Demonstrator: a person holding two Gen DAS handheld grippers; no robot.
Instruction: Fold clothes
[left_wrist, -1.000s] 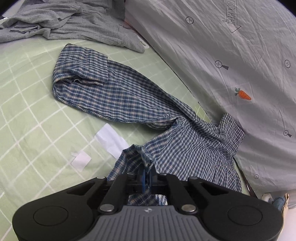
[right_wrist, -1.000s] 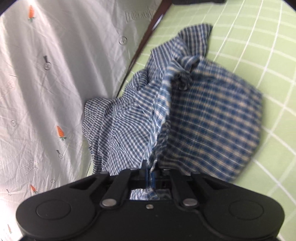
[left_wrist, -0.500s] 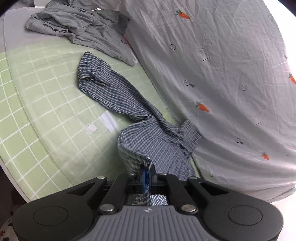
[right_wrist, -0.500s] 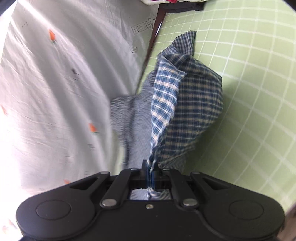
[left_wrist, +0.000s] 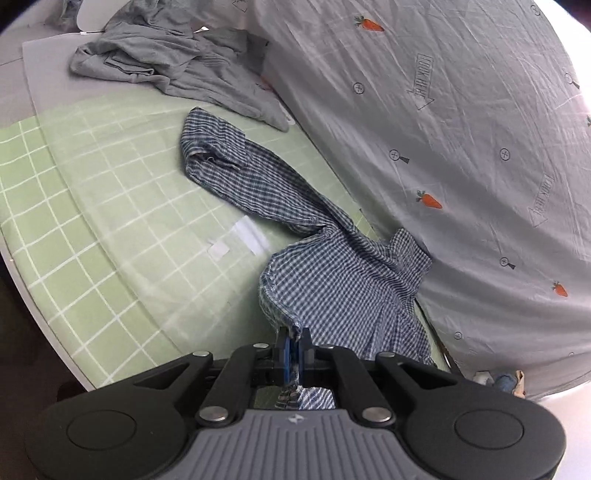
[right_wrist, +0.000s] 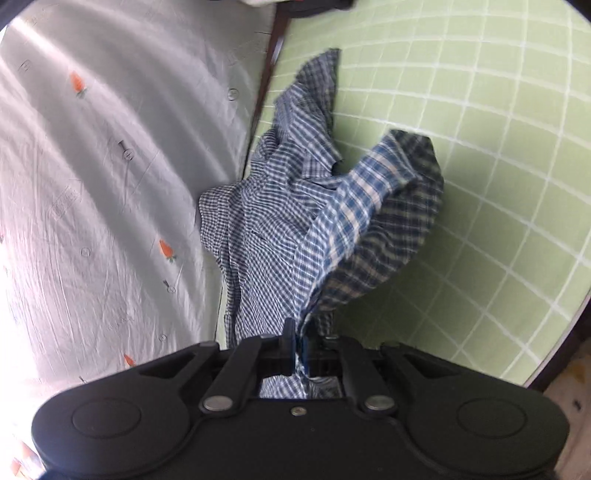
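Observation:
A blue-and-white checked shirt (left_wrist: 332, 273) lies crumpled on the green gridded sheet (left_wrist: 110, 206), one sleeve stretching away toward the far left. My left gripper (left_wrist: 294, 338) is shut on the shirt's near edge, which is lifted off the sheet. In the right wrist view the same checked shirt (right_wrist: 280, 236) hangs up from the green sheet (right_wrist: 498, 166). My right gripper (right_wrist: 296, 338) is shut on another edge of it, with a flap billowing to the right.
A grey quilt with carrot prints (left_wrist: 461, 147) banks up along the right, and again on the left in the right wrist view as the quilt (right_wrist: 92, 184). A crumpled grey garment (left_wrist: 177, 70) lies at the far end. Two white paper scraps (left_wrist: 240, 240) rest on the sheet.
Both grippers have pulled back and risen a little with the shirt still pinched, so its body lifted and drew toward me. The right gripper rolled and the flap swung out to the right.

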